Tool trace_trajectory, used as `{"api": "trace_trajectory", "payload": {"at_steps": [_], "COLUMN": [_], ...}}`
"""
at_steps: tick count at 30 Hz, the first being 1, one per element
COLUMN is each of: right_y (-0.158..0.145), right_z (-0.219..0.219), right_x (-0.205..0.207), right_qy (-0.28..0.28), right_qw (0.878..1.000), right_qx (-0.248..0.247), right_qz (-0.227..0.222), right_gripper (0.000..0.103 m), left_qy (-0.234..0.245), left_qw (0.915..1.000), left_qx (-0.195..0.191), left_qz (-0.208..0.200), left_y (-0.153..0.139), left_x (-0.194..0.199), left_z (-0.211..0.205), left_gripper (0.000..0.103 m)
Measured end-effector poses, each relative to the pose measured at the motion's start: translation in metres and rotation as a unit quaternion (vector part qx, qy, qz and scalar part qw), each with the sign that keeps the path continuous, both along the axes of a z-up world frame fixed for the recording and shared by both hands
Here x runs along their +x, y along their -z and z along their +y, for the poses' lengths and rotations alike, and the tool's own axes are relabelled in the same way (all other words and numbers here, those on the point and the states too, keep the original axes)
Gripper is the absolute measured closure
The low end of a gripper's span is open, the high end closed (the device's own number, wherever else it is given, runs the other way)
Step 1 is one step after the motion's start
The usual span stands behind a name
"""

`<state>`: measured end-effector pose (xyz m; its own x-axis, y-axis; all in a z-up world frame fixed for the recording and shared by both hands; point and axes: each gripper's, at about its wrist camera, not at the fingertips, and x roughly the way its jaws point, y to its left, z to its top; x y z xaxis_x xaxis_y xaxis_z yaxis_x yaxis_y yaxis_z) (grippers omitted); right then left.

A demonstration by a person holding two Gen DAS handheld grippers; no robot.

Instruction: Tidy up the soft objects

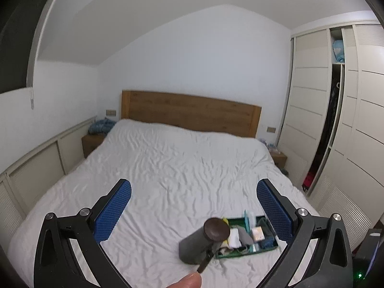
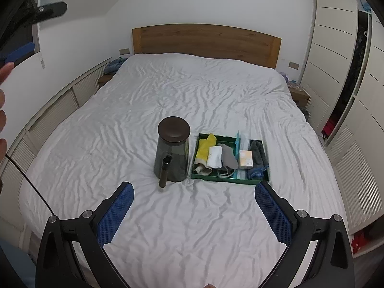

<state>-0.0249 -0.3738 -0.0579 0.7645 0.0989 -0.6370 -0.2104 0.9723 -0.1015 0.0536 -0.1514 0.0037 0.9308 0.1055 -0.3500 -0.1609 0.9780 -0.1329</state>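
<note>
One dark jar (image 2: 172, 152) with a round brown lid and a dark side handle stands upright on the bed (image 2: 168, 91), and just to its right lies one green tray (image 2: 242, 180). The tray holds the soft things side by side: one yellow cloth (image 2: 205, 148), one white cloth (image 2: 214, 157), one grey cloth (image 2: 229, 159), one small pale box (image 2: 246, 159) and one dark grey-blue cloth (image 2: 258, 154), with a thin teal piece standing upright between them.

The left claw (image 1: 194, 212) is released, jaws spread wide above the near part of the bed; the right claw (image 2: 194, 213) is likewise released, hovering near the jar and tray, touching neither.

The bed wears a wrinkled white cover. Behind it is one wooden headboard (image 2: 206, 40) against a white wall, with one nightstand (image 2: 105, 78) on the left carrying blue fabric, a second on the right, and a cream wardrobe (image 2: 331, 38) along the right side, its door partly open.
</note>
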Motion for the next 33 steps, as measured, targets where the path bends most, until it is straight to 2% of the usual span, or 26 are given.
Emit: {"api": "trace_trajectory", "payload": {"at_steps": [8, 11, 15, 33], "right_y": [0.003, 0.004, 0.007, 0.015], "right_z": [0.004, 0.005, 0.007, 0.006], "right_x": [0.002, 0.002, 0.000, -0.008], "right_qy": [-0.004, -0.006, -0.007, -0.007], "right_qw": [1.000, 1.000, 1.000, 1.000], "right_qx": [-0.001, 0.000, 0.000, 0.001], "right_qz": [0.005, 0.007, 0.009, 0.016], "right_gripper": [0.000, 0.000, 0.000, 0.000], "left_qy": [0.014, 0.012, 0.028, 0.049], "left_qw": [0.9990, 0.9981, 0.9972, 0.9944], "left_qx": [0.016, 0.042, 0.054, 0.047], "left_qz": [0.040, 0.044, 0.043, 0.082], "left_y": [0.014, 0.019, 0.023, 0.033], "left_x": [0.007, 0.005, 0.001, 0.002], "left_z": [-0.005, -0.012, -0.020, -0.026], "left_gripper": [0.001, 0.001, 0.001, 0.001]}}
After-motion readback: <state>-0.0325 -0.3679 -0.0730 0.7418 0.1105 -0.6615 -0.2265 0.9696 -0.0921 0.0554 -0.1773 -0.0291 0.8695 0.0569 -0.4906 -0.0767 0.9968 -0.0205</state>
